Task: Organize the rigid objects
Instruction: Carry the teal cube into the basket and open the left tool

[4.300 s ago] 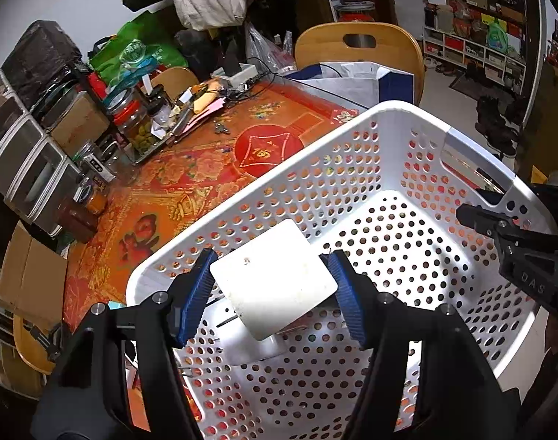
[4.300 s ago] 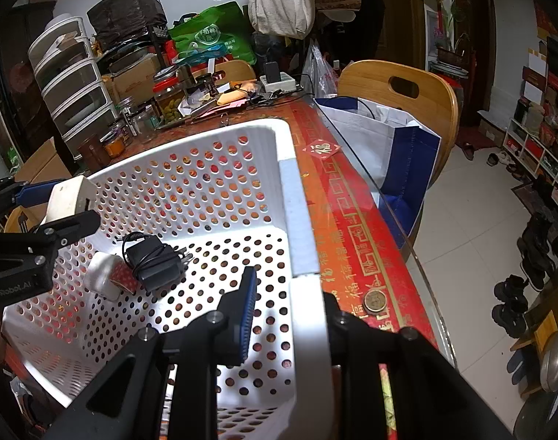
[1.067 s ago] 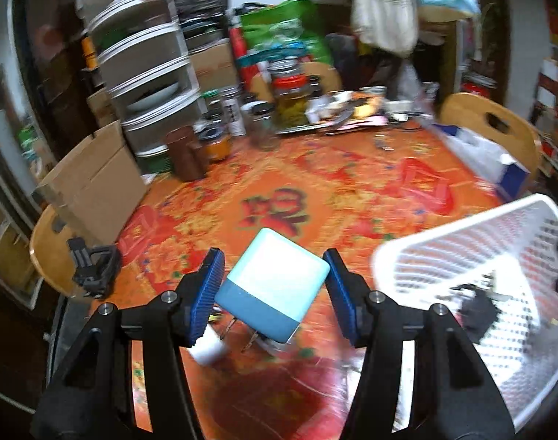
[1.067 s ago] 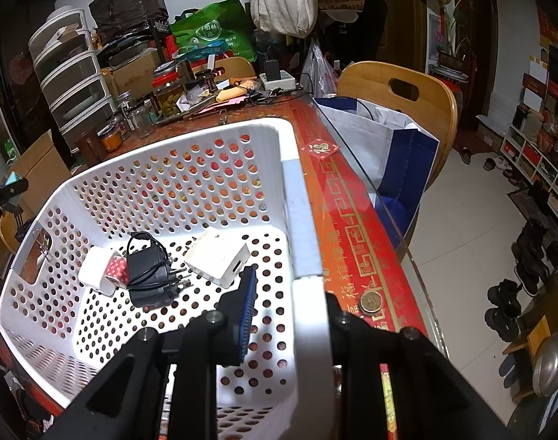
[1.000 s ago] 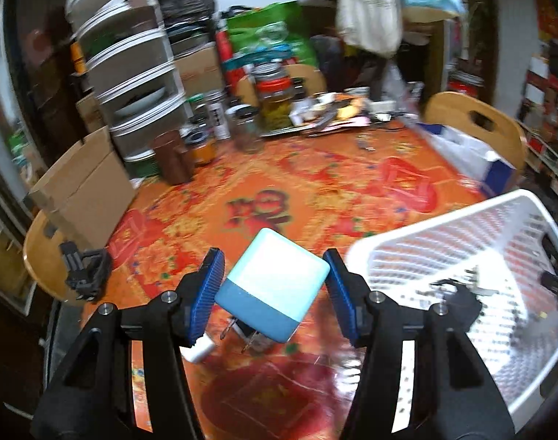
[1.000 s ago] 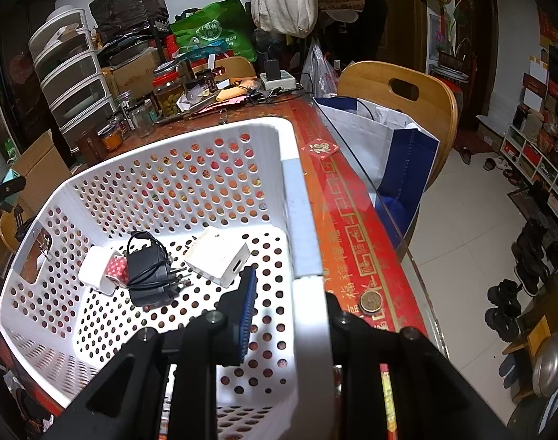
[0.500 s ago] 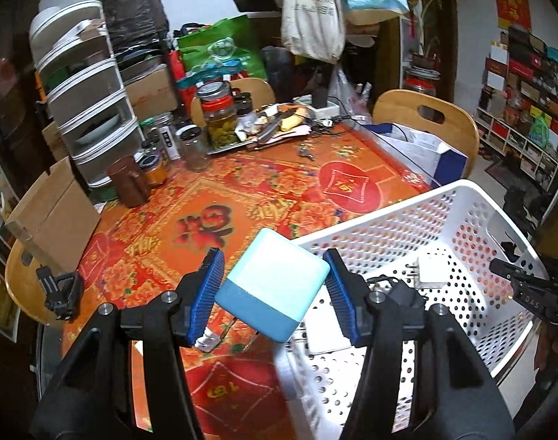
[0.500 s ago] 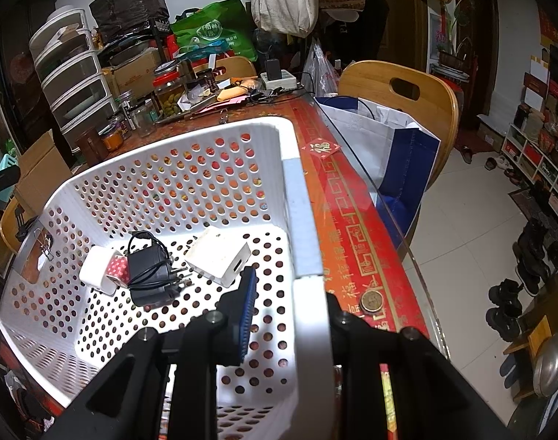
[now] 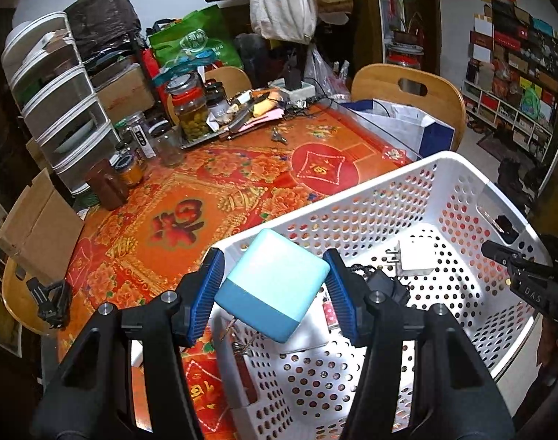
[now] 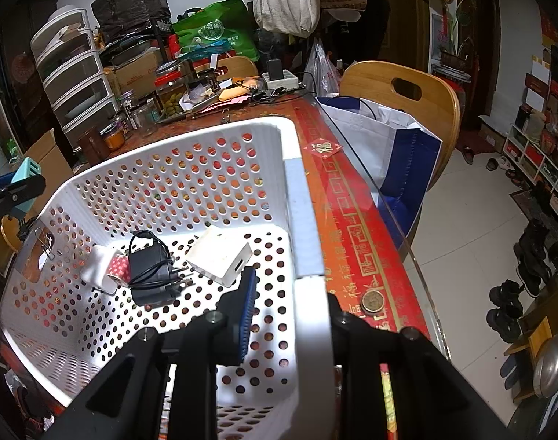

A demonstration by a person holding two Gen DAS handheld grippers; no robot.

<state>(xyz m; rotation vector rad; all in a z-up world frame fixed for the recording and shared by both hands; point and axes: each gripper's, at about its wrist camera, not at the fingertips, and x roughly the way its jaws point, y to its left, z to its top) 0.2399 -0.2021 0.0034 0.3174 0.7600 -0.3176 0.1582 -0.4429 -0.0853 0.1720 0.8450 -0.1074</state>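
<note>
My left gripper is shut on a light blue charger block and holds it above the near rim of the white perforated basket. In the right wrist view the block shows at the far left, over the basket's rim. My right gripper is shut on the basket's wall. Inside the basket lie a white adapter, a black charger with cable and a white plug with a red dotted band.
The basket stands on a red and orange patterned table. Jars and clutter line the table's far side beside stacked drawers. A wooden chair with a blue and white bag stands at the right. A coin lies by the basket.
My left gripper has carried the blue block from over the table to above the basket's rim. A white adapter lies in the basket where it was held earlier. The right gripper has not moved.
</note>
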